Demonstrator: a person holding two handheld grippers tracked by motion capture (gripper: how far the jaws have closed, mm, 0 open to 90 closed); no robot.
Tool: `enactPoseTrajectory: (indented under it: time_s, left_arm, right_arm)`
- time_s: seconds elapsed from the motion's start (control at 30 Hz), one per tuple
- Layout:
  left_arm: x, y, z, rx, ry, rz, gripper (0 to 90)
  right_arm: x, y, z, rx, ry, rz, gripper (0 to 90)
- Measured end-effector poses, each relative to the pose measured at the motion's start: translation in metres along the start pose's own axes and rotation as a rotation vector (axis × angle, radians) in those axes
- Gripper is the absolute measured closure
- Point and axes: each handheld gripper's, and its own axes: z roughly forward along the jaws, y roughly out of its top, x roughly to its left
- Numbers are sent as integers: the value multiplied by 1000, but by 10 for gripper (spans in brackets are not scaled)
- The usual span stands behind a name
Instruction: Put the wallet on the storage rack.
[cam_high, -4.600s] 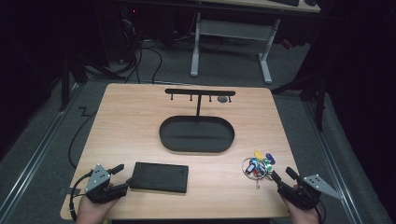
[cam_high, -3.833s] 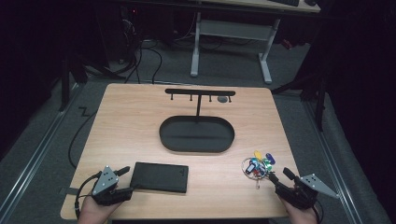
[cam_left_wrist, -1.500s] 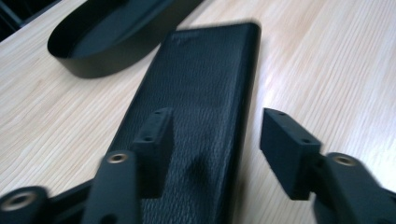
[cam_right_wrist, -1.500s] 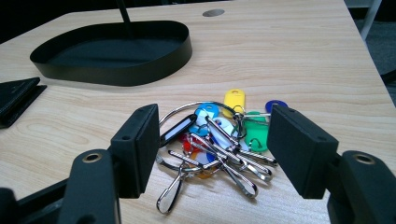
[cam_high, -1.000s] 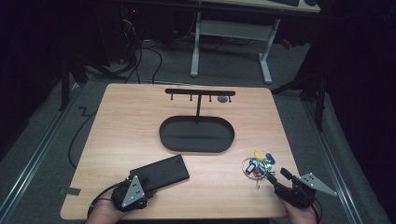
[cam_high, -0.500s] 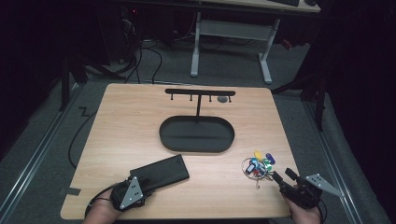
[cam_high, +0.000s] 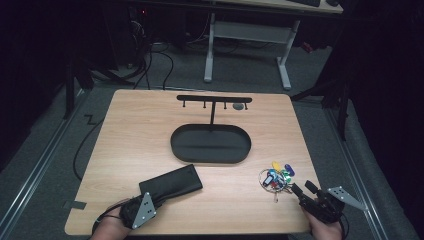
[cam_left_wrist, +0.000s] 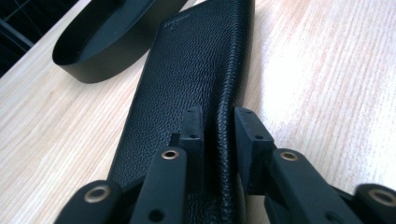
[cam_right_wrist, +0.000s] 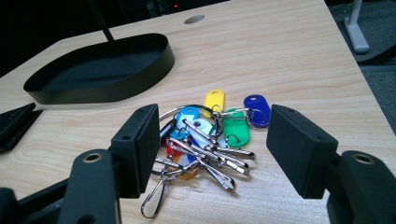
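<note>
We see the left gripper (cam_high: 152, 199) at the near left edge of the table (cam_high: 130, 130), its jaws just closing on the near end of a black leather wallet (cam_high: 171, 182). In the left gripper view the two pads (cam_left_wrist: 194, 128) sit either side of the wallet's (cam_left_wrist: 196, 70) rounded spine edge, pinching it; the gap is narrow and the leather fills it. The wallet lies flat on the wood, angled toward the black oval tray (cam_high: 210, 144), near it but not touching.

The right gripper (cam_high: 304, 189) rests at the near right corner, jaws wide, nothing between the pads. In the right gripper view the open jaws frame a key bunch (cam_right_wrist: 205, 140) with coloured tags: yellow, blue, green, light blue, plus metal clips. The bunch (cam_high: 276, 177) lies on the table just ahead of the fingertips, apart from them, right of the tray (cam_right_wrist: 100, 72).

A black hook rack (cam_high: 214, 99) stands on a post rising from the tray's far side. A grey round disc (cam_high: 239, 106) sits in the tabletop just behind the rack's right end.
</note>
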Motion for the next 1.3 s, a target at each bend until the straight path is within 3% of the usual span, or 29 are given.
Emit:
enactPoseTrajectory:
  time_s: [0.17,0.53,1.17,1.3]
  left_arm:
    - [3,1,-4,-31,14,-41,783]
    - [12,3,-14,-95,2,-141,792]
    - [17,7,-21,-127,-7,-219,795]
    - [20,7,-22,-133,-20,-261,796]
  right_arm:
    - [0,0,0,-1,4,-1,354]
    - [-2,0,-1,-1,7,-6,355]
    - [0,0,1,9,5,-18,358]
    - [0,0,1,11,5,-15,358]
